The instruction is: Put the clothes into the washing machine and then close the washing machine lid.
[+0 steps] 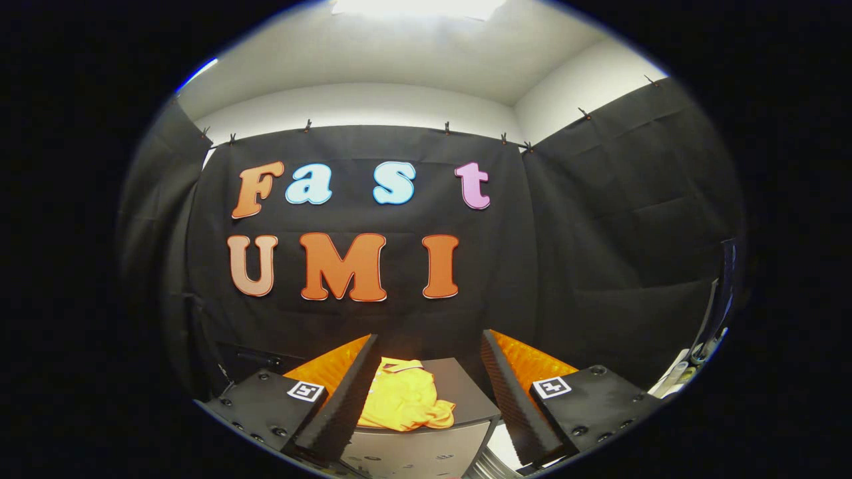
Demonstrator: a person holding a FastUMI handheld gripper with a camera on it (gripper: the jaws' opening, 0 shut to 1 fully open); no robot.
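The hand-held gripper [426,392] points forward with its two fingers spread wide apart, and nothing is held between them. Each finger [346,392] has a ridged inner face, and each is mounted on a block carrying a small square marker [305,390].

Between the fingers, and a little ahead of them, lies a crumpled yellow-orange garment [407,401] with a collar showing at its far end. It touches neither finger, though it lies nearer the left one. The garment rests on a dark, flat surface that seems to be the top of the washing machine [469,392]. Below that top, nearer the hand-held gripper, is a lighter grey front panel [416,452]. Just to the right of the panel, under the right finger, part of a curved metallic rim [489,466] shows; what it belongs to cannot be told.

Beyond the fingers, black cloth [599,266] hangs as the booth's wall, clipped along its upper edge. Above it are a pale wall and ceiling with a bright light [416,6]. Far off to the right of the hand-held gripper, a few pale objects [685,369] sit at the side, too small to identify.
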